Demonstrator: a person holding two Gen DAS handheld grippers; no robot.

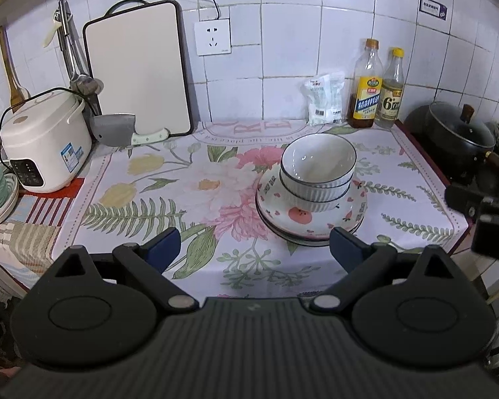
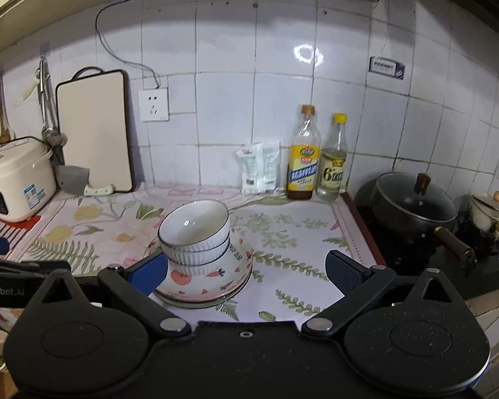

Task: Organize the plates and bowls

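White-tiled kitchen wall (image 1: pixel 282 33) behind a counter covered by a floral tablecloth (image 1: pixel 169 193). Black lidded pot (image 2: pixel 415 209) sits on a dark stove at the right, past the cloth's edge. White rice cooker (image 1: pixel 46 139) at the left end of the counter, cord looped over its lid. Cutting board (image 1: pixel 138 69) leans upright on the wall just right of the cooker, a cleaver (image 1: pixel 116 129) propped against its lower edge. Two bottles at the back right, touching the wall: yellow-label oil bottle (image 1: pixel 366 86) and a clear vinegar bottle (image 1: pixel 391 89) just beside it; a white plastic packet (image 1: pixel 324 99) stands to their left. Dish stack is right of centre on the cloth: stack of plates (image 1: pixel 316 219) with a red fruit print, and nested on top of them ribbed white bowls (image 1: pixel 317 166) with dark rims, top one empty. Left gripper (image 1: pixel 254 249) hovers at the near edge of the counter, jaws spread wide, holding nothing, right finger just in front of the plates' rim. Right gripper (image 2: pixel 246 272) likewise wide apart and empty; its left finger overlaps the plates in view, contact not clear. Wall socket (image 1: pixel 213 36) above the board's right side, cable plugged in.
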